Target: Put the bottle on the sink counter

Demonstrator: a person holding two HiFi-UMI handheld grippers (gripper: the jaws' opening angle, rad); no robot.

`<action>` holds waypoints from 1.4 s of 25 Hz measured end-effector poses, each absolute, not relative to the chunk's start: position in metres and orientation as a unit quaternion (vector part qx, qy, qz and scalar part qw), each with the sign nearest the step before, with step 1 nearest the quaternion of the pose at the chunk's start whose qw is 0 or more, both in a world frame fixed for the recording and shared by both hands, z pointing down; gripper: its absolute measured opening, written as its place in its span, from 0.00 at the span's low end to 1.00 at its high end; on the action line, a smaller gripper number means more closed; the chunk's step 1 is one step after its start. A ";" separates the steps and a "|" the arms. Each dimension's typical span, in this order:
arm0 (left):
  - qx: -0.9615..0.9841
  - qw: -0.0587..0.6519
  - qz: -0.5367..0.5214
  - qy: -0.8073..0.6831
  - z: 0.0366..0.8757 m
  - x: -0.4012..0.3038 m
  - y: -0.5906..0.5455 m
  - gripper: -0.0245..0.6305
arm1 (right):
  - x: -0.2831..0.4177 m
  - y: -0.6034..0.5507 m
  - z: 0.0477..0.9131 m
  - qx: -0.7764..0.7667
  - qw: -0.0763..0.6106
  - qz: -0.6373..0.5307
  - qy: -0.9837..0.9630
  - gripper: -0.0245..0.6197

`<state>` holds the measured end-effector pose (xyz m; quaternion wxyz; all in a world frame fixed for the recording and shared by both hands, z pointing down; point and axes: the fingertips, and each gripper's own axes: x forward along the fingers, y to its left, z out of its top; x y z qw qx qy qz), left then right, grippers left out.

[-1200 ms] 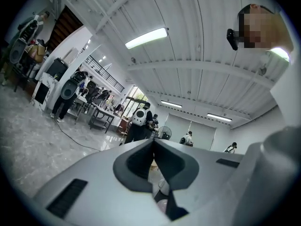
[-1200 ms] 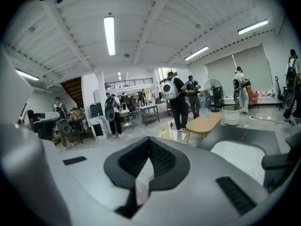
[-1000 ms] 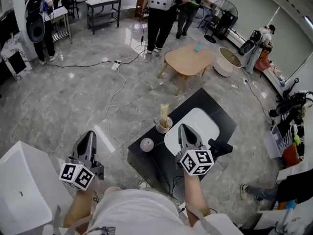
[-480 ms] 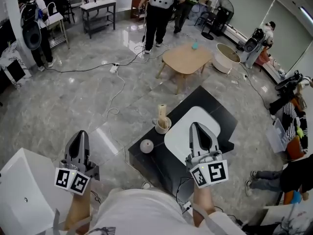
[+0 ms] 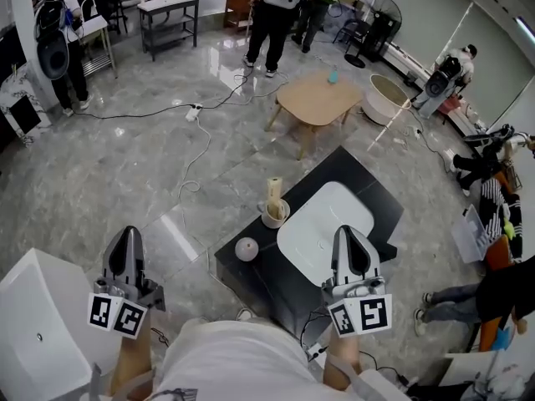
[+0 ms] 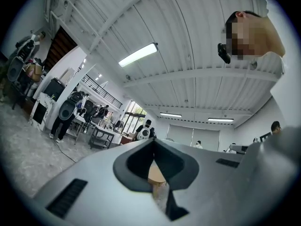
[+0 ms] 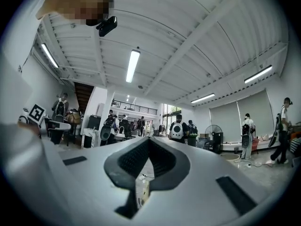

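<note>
Currently left gripper [image 5: 127,236] and right gripper [image 5: 349,233] both have fingers closed together, holding nothing. No bottle identifiable yet; locate it first, spread fingers early, approach the table [image 5: 266,267] squarely.

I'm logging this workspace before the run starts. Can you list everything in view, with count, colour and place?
sink counter: one, black, on the floor ahead
basin: one, white, set in the counter
cup: one, white, counter's left edge
bottle: one, cream, upright at the cup
round object: one, whitish, counter's near-left corner
low table: one, wooden, beyond the counter
tub: one, white, right of the table
fan: one, black, far right
white unit: one, bottom left
people: several, far end
left gripper: grey, jaws together, empty
right gripper: grey, jaws together, empty
</note>
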<state>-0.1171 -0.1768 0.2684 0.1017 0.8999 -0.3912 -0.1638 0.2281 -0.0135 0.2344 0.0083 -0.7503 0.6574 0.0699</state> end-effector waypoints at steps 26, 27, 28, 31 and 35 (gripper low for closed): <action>0.894 0.123 -0.147 -0.406 0.288 -0.125 -0.162 0.06 | 0.213 -0.024 0.242 -0.737 -0.005 0.064 0.673 0.05; 0.894 0.125 -0.146 -0.405 0.289 -0.123 -0.161 0.06 | 0.212 -0.024 0.243 -0.735 -0.006 0.065 0.675 0.05; 0.895 0.126 -0.146 -0.403 0.289 -0.122 -0.159 0.06 | 0.210 -0.024 0.243 -0.733 -0.007 0.066 0.677 0.05; 0.896 0.126 -0.145 -0.400 0.286 -0.120 -0.156 0.06 | 0.207 -0.023 0.242 -0.731 -0.009 0.066 0.679 0.05; 0.895 0.123 -0.149 -0.402 0.280 -0.119 -0.153 0.06 | 0.210 -0.018 0.238 -0.731 -0.008 0.068 0.679 0.05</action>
